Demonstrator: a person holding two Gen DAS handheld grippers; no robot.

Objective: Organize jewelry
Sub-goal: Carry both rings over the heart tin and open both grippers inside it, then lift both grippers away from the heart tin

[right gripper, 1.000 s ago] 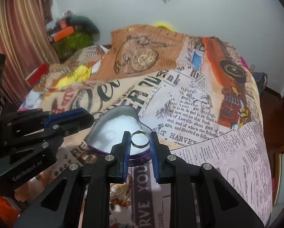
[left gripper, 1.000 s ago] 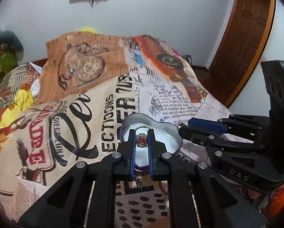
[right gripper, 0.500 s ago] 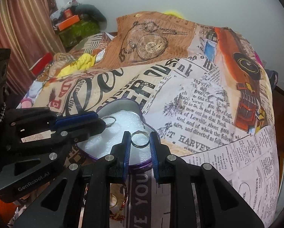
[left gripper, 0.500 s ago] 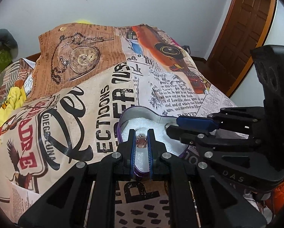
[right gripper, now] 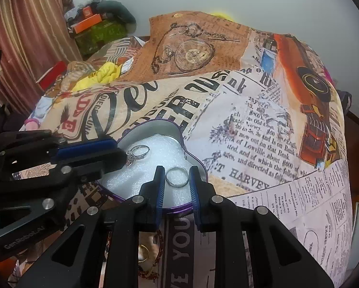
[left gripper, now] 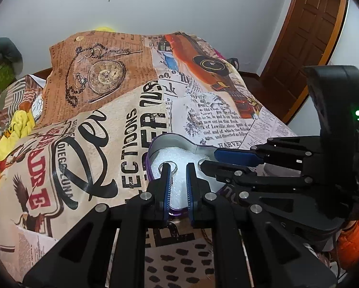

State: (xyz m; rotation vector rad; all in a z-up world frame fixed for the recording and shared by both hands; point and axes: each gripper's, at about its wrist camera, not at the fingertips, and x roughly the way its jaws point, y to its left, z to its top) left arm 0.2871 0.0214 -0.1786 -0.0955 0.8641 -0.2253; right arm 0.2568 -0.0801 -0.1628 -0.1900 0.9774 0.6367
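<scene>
In the right wrist view, the left hand-held gripper (right gripper: 122, 154) is sitting at the left, fingers apart, beside a sparkly ring (right gripper: 137, 154) lying on bumpy white foam in the heart-shaped tin (right gripper: 177, 129). At the middle, the right hand-held gripper (right gripper: 177, 177) is opening, its fingers apart around a plain ring (right gripper: 176, 178).

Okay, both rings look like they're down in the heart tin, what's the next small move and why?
Probably lift both grippers straight up out of the heart tin. The jaws of the left gripper and right gripper are open; the stone ring and plain ring lie on the foam.
</scene>
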